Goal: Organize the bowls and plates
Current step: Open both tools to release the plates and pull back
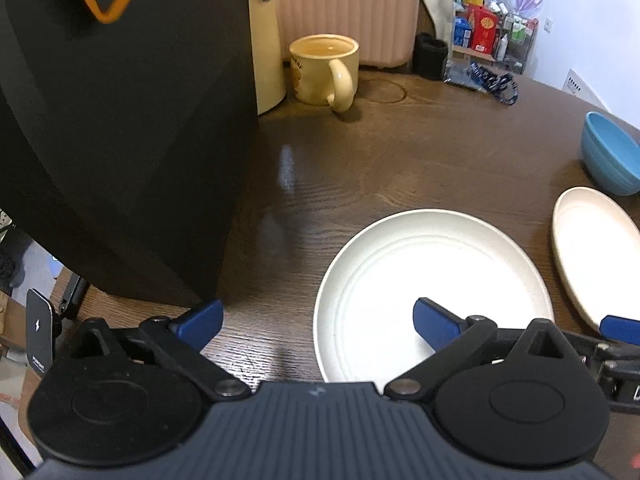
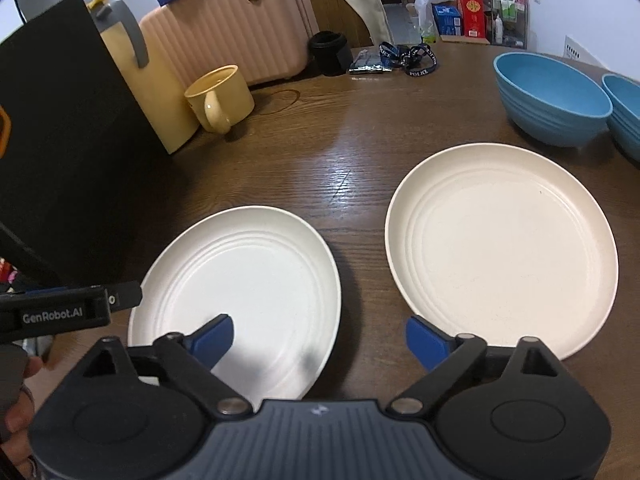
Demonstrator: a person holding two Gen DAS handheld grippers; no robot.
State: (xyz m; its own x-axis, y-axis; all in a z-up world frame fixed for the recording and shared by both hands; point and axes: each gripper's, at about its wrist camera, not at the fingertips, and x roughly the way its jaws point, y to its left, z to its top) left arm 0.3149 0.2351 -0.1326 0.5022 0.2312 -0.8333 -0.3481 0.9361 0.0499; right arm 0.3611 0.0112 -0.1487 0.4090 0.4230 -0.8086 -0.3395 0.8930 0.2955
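Two cream plates lie flat on the brown wooden table. The left plate also shows in the left wrist view. The right plate shows at the right edge of the left wrist view. Two blue bowls stand at the far right, a big one and a second one cut by the frame edge. One blue bowl shows in the left wrist view. My left gripper is open and empty over the left plate's near-left rim. My right gripper is open and empty, spanning the gap between the plates.
A tall black box stands at the left. A yellow mug, a cream kettle, a pink suitcase, a black cup and lanyards sit along the table's back.
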